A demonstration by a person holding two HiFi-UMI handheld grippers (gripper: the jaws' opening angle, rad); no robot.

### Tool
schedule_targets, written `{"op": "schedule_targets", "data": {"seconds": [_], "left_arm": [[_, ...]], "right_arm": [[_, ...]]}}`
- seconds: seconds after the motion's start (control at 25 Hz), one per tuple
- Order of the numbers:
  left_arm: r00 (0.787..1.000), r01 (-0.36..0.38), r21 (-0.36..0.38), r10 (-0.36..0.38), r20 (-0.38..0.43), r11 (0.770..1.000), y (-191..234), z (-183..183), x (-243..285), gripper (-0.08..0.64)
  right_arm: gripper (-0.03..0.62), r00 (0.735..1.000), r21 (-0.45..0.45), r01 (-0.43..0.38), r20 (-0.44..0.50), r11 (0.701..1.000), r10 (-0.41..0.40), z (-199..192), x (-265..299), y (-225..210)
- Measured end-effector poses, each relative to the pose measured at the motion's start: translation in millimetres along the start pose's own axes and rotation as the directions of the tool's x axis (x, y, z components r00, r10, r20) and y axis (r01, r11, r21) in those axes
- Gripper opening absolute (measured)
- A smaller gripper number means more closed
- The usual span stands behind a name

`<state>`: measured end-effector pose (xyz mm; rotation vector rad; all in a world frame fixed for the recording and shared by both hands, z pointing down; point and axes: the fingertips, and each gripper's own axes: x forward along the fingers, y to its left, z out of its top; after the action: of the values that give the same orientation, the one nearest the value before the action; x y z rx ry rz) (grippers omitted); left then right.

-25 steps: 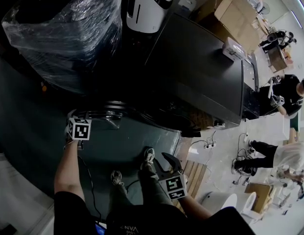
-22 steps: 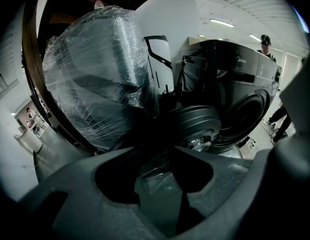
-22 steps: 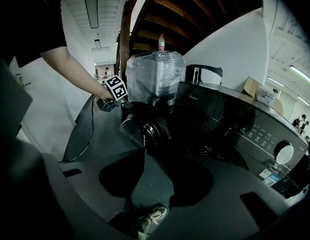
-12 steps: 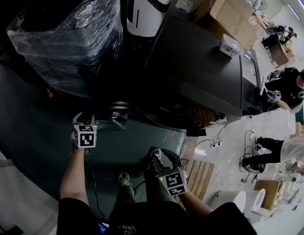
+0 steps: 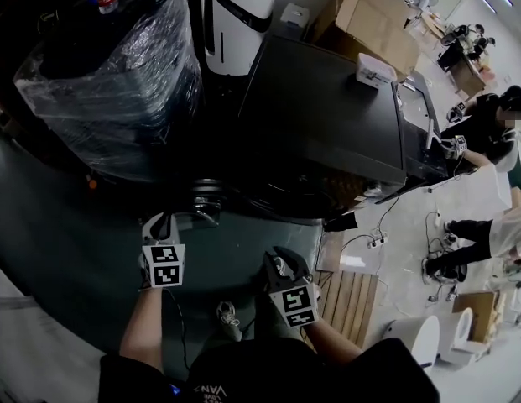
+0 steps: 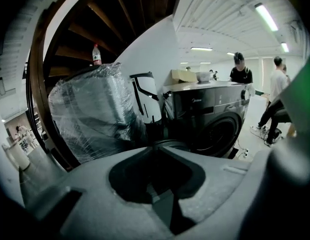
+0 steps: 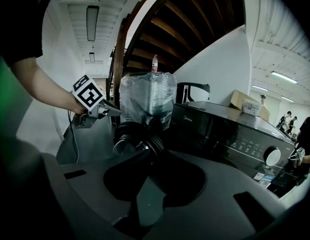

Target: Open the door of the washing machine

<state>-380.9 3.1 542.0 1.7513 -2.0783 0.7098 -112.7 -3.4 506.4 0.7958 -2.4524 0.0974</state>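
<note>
Well, nothing holds the door [image 5: 206,200] — my left gripper [image 5: 163,223] just closed almost fully, right gripper [image 5: 281,264] halfway, both empty — it may swing shut.

A warehouse-like workshop is being indicated by cardboard boxes [image 5: 373,19], a plastic-wrapped bundle [image 5: 109,82], a washing machine [image 5: 327,116] and floor power strips [image 5: 373,242].
</note>
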Motion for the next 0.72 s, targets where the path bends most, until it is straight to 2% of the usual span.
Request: {"op": "schedule_targets", "data": {"seconds": [0.2, 0.48, 0.72], "left_arm": [[0.998, 0.041, 0.022, -0.042, 0.053, 0.999, -20.4, 20.7, -38.0, 0.028], [0.986, 0.123, 0.026, -0.125, 0.114, 0.992, -59.2, 38.1, -83.9, 0.018], [0.963, 0.193, 0.096, -0.207, 0.172, 0.976, -91.4, 52.5, -128.4, 0.018]], "right_arm": [[0.005, 0.996, 0.017, 0.079, 0.041, 0.997, -0.08, 9.1, -16.5, -0.5], [0.003, 0.984, 0.082, 0.139, 0.104, 0.987, -0.147, 20.0, -49.5, 1.3], [0.003, 0.972, 0.128, 0.152, 0.159, 0.98, -0.172, 30.5, -78.7, 12.4]]}}
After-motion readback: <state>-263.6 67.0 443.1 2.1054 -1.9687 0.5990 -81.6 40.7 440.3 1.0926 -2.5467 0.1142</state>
